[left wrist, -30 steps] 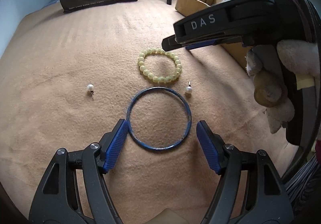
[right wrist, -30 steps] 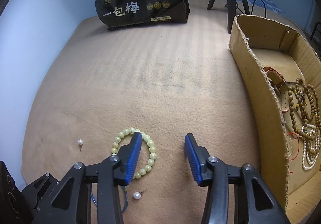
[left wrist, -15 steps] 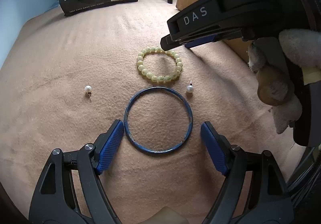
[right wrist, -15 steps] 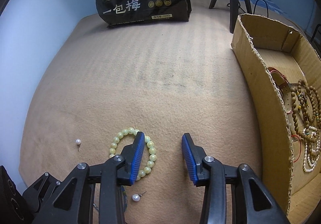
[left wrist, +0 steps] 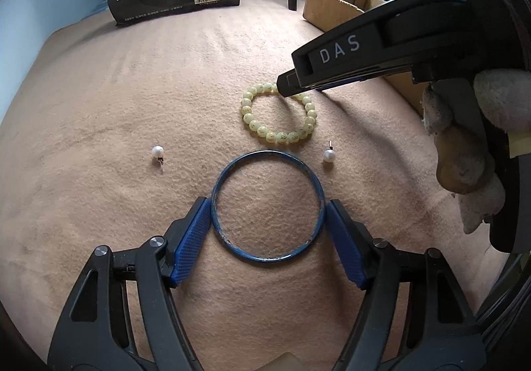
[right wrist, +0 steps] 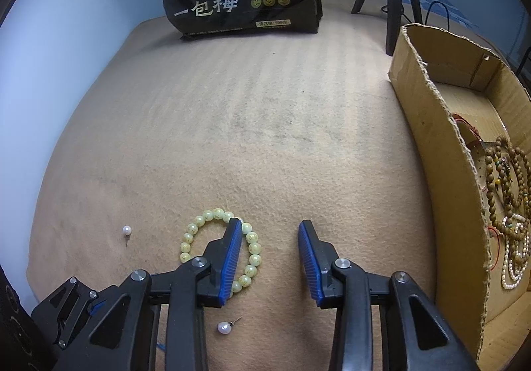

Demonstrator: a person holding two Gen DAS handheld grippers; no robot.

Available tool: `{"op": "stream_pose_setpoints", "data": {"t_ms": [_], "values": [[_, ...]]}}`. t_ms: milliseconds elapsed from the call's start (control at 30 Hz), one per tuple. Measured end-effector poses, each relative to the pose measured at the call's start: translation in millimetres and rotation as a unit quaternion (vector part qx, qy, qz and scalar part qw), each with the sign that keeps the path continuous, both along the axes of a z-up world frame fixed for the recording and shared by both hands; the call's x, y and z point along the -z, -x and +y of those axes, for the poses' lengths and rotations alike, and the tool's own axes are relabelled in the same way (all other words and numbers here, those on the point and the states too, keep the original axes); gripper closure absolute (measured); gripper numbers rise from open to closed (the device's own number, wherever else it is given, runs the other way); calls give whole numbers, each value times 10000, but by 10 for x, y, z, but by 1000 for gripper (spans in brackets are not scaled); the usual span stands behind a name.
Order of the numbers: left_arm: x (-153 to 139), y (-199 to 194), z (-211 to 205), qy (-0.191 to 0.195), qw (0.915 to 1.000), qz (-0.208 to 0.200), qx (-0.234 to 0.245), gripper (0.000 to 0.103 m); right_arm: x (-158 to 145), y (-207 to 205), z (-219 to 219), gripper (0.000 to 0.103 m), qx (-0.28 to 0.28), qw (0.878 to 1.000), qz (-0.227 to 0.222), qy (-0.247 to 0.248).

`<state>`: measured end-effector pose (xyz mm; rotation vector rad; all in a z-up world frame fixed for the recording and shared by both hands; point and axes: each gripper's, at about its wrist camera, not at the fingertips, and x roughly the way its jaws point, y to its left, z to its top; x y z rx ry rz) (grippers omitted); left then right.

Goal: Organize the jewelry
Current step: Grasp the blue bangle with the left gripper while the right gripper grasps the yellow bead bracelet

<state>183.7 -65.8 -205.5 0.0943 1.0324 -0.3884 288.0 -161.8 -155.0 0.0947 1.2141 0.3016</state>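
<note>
**A:** Where does the blue bangle (left wrist: 267, 206) lie from the left gripper (left wrist: 268, 228)?

**B:** Straight ahead of it, flat on the tan cloth (left wrist: 132, 78), and right between the two blue pads. The jaws have just been closing in from a wider spread, with the ring between them. Each pad now stands at the ring's outer edge, one on either side. I cannot quite tell whether they press on it or only stand against it, so I would not call it gripped.

**A:** Does the ring have a long axis to mind?

**B:** No, it is round, so the jaws span its full width whichever way they come. What counts is that the widest part sits between the pads, and it looks so.

**A:** And the right gripper (right wrist: 269, 258)?

**B:** Its jaws have just been closing too, but they stand apart with only bare cloth between them. Its left finger overlaps the far side of the yellow bead bracelet (right wrist: 220, 249), which lies just beyond the bangle; whether it touches the beads I cannot say. That hand is the nearer one for the bracelet.

**A:** The rest?

**B:** One pearl earring (left wrist: 157, 151) lies left of the bangle, another pearl earring (left wrist: 329, 155) just right of it. The cardboard box (right wrist: 434, 125) stands on the right, beads already inside.
</note>
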Motion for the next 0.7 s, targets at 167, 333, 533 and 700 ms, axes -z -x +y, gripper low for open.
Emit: {"op": "stream_pose_setpoints", "data": {"t_ms": [167, 333, 533, 700], "values": [[-1, -2, 1, -1, 10000, -24, 12, 30, -7, -21, 37, 73, -87, 10000, 24, -33], [-3, 5, 18, 18, 10000, -30, -39, 30, 6, -22, 85, 87, -198, 9998, 49, -15], [-5, 10, 35, 10, 9999, -66, -107, 30, -26, -9, 72, 97, -129, 9999, 8, -108], [-33, 22, 70, -1, 9997, -134, -179, 30, -116, 48, 77, 98, -124, 9998, -134, -113]]}}
